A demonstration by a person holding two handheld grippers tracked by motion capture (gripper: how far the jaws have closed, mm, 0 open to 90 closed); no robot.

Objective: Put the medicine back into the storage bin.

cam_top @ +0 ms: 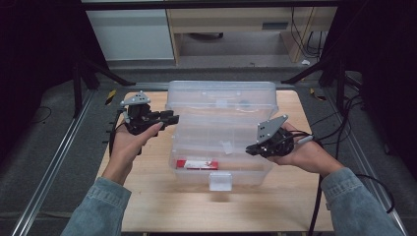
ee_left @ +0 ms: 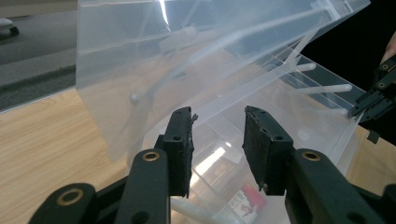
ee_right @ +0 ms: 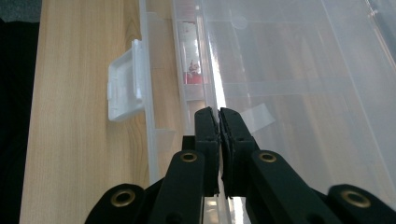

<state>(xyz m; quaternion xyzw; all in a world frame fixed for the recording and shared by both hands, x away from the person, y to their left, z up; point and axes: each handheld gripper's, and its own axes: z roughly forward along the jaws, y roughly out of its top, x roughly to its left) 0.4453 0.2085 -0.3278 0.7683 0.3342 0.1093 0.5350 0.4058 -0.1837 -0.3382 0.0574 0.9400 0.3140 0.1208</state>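
High view: the left gripper (cam_top: 169, 118) hovers near the desk's (cam_top: 147, 196) left edge, just beside the left side of the clear box (cam_top: 221, 162), its jaws parted to a narrow gap with nothing between them. The box sits mid-desk toward the far edge, its lid (cam_top: 221, 96) raised at the back, a red-and-white pack (cam_top: 196, 164) lying in the front compartment and a latch (cam_top: 220, 181) hanging at the front wall. At the box's right side, the right gripper (cam_top: 252, 149) has its jaws closed together on the box's thin rim.
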